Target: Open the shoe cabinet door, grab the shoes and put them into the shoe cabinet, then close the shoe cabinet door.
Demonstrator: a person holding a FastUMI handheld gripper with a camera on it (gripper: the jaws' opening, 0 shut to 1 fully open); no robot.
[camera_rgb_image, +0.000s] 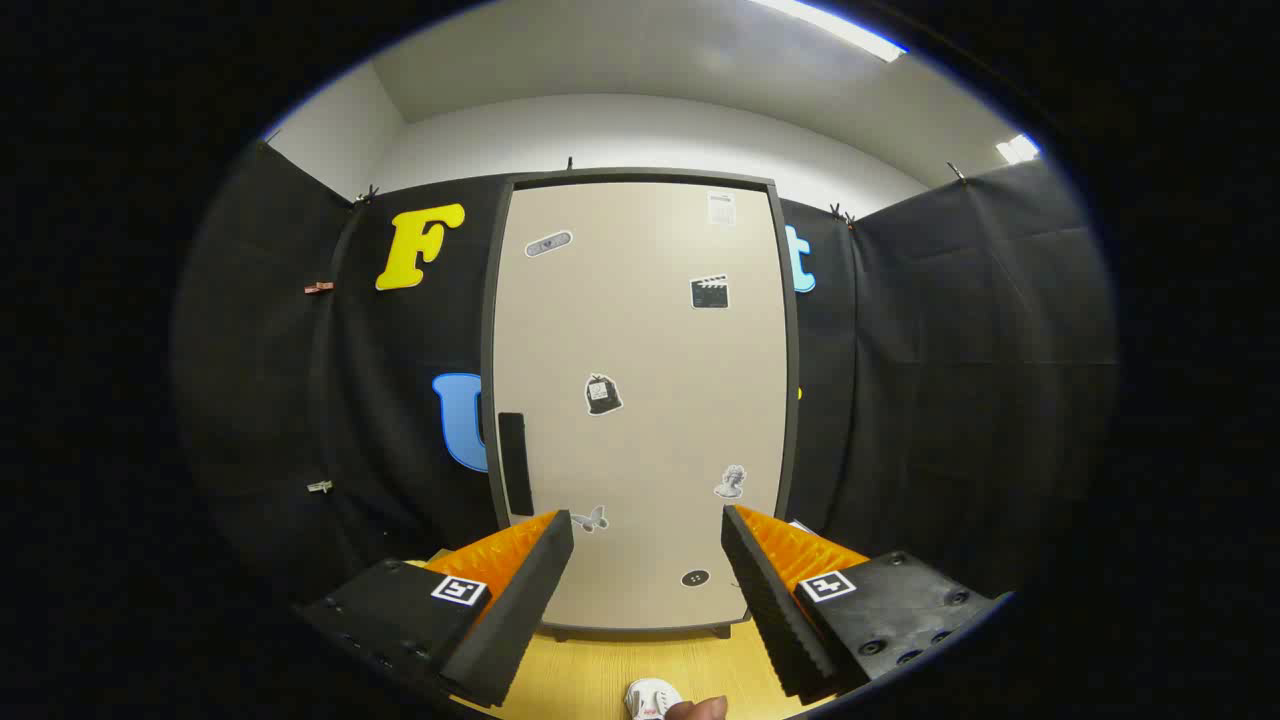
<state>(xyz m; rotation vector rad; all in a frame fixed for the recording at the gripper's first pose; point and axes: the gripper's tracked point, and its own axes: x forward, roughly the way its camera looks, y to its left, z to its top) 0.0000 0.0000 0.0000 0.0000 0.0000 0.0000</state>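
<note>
**Cabinet shut, fingers spread wide before the door**

The cabinet [640, 400] stands upright straight ahead of the fingers, on a light wooden floor [590, 675]. Its pale door [650, 340] sits flush in a dark frame, closed, so what is inside cannot be seen. A dark vertical handle [514, 463] runs along the door's left edge, just above and beyond the left fingertip. Small stickers [603, 394] are scattered over the door face: one near the middle, one by the top left, two toward the top right, one low on the right beside the right fingertip, one low on the left just next to the left fingertip, and a dark oval one near the bottom between the fingers.

The gripper [647, 525] is wide apart, with nothing held between the fingers [520, 600] and nothing touching them. The lower part of the door shows through the gap. Both fingers stand short of the cabinet, not in contact with it, and each carries a square marker on its upper side.

Close in, between and below the fingers, a white shoe [650, 697] with a bit of red on it lies on the floor, only partly seen. Just to its right a fingertip [697, 709] of a person's hand shows; whether it touches the shoe is hard to tell.

Black cloth [950, 380] hangs on both sides of the cabinet and behind it, clipped along its upper edge. Above it are a white wall and ceiling with a strip light [840, 30].
</note>
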